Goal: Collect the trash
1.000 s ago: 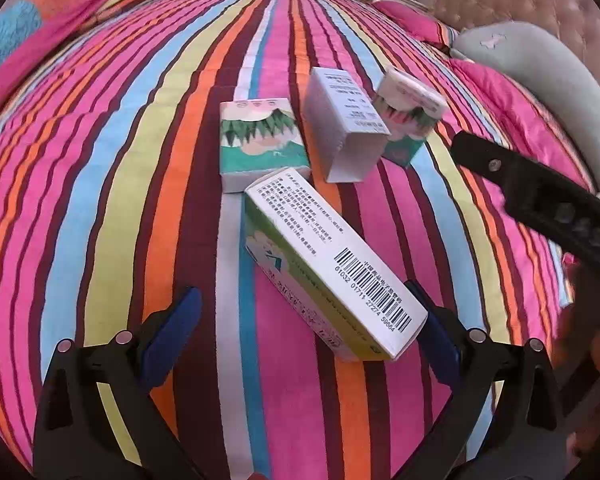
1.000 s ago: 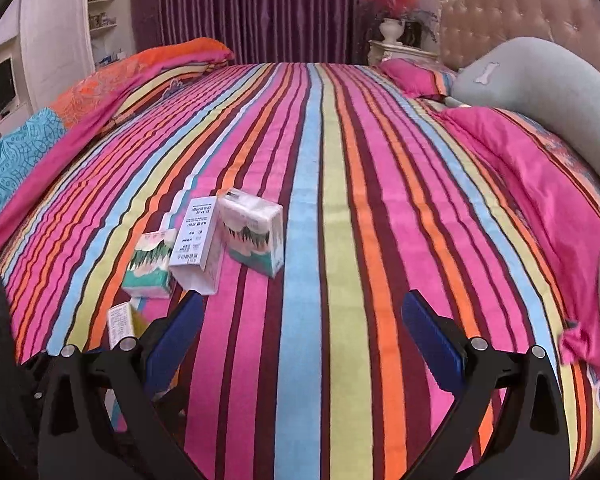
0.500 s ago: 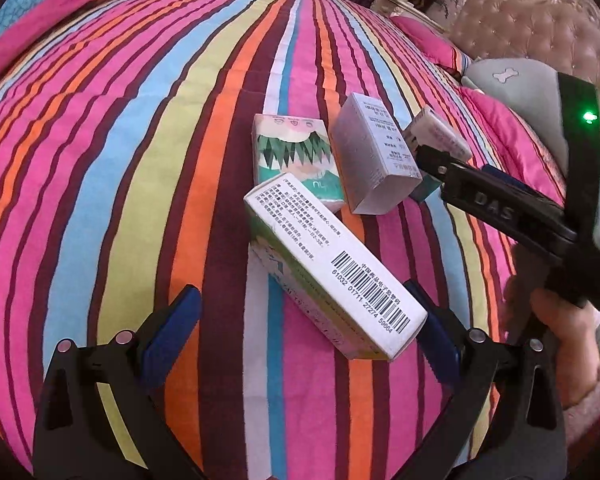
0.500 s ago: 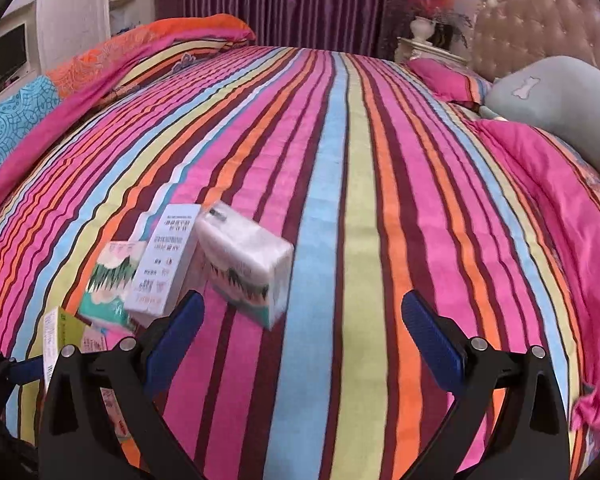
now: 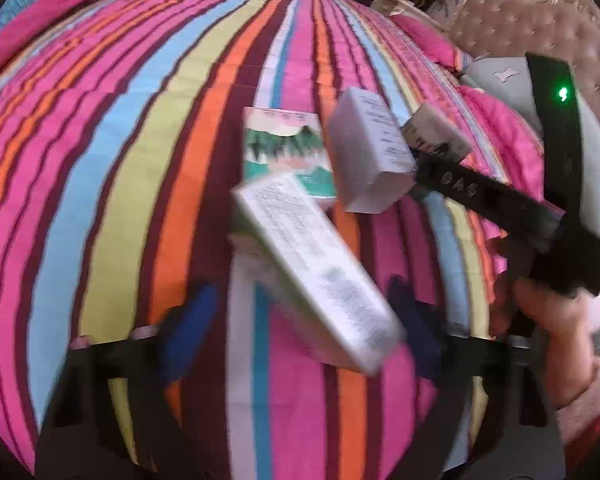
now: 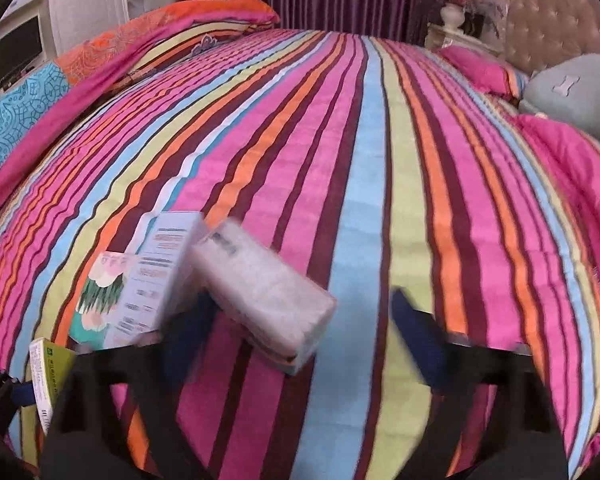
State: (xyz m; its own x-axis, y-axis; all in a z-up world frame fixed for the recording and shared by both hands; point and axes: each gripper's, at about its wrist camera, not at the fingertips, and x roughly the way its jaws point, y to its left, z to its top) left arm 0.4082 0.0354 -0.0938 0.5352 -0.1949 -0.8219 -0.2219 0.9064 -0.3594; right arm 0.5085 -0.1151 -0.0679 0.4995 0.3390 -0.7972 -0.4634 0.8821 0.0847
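Note:
Several pieces of trash lie together on the striped bedspread (image 5: 100, 160). A long white-and-green carton (image 5: 316, 268) lies between the tips of my open left gripper (image 5: 304, 320). Behind it are a green tissue pack (image 5: 288, 152), a white box (image 5: 368, 152) and a soft tissue pack (image 5: 436, 136). In the right wrist view that soft pack (image 6: 264, 292) lies between the tips of my open right gripper (image 6: 308, 332), close to its left finger. The white box (image 6: 160, 276), the green pack (image 6: 100, 296) and the carton (image 6: 48, 376) lie to its left.
The right gripper's body (image 5: 500, 196) and the hand holding it (image 5: 560, 328) cross the right side of the left wrist view. A grey pillow (image 6: 576, 88) and tufted headboard (image 6: 556, 28) are at the far right. A folded quilt (image 6: 60, 76) lies at the left.
Both grippers have moved forward toward the pile. The soft tissue pack now lies between the right gripper's fingers, and the carton sits deeper between the left gripper's fingers. Both views are motion-blurred.

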